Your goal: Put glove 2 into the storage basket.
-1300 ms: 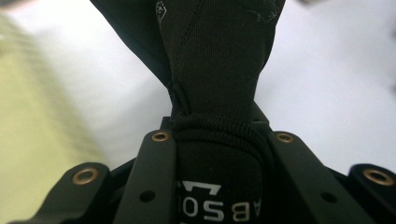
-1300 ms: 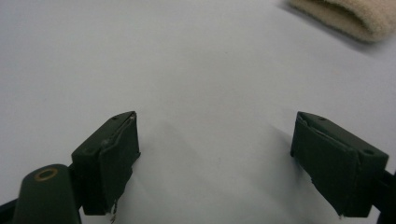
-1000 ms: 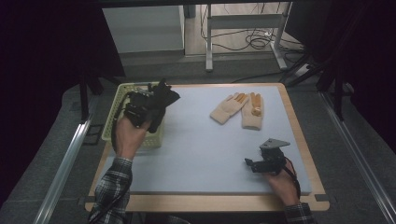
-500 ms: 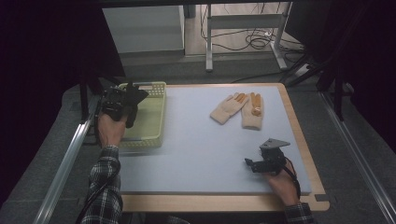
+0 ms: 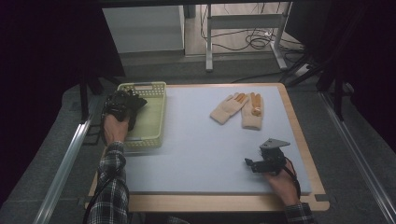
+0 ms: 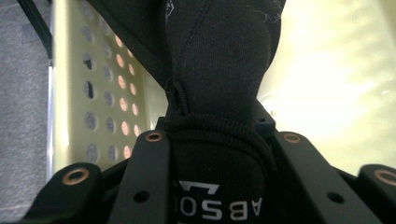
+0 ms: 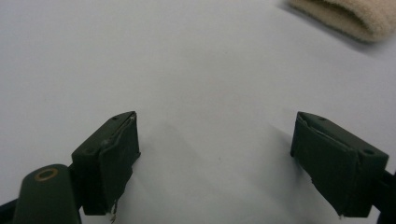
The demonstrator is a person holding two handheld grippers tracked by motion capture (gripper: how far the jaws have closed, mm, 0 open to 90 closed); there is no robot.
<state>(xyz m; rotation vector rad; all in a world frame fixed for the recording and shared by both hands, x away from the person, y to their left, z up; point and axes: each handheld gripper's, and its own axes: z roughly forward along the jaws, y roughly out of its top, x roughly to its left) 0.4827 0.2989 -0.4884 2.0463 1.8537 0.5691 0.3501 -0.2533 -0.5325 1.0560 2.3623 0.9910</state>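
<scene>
Trouble, if it comes, would be the black glove (image 6: 219, 70) hanging up on the rim of the pale green basket (image 5: 154, 116). The left gripper (image 5: 122, 106) holds it over the basket at the table's (image 5: 210, 149) left edge, near the far corner. Its jaws have just been opening a little, yet in the left gripper view the glove's cuff is still wedged between them, so I judge the grip loosening, not gone. Let go while part of the fabric lies over the wall, and the glove could slump half out.

The glove's long axis runs straight out from the jaws, cuff in the grip and the rest hanging toward the basket floor; its fingers I cannot make out.

The right gripper (image 5: 254, 164) rests near the table's near right corner, jaws wide apart and empty. A tan pair of gloves (image 5: 240, 111) lies toward the far right.
</scene>
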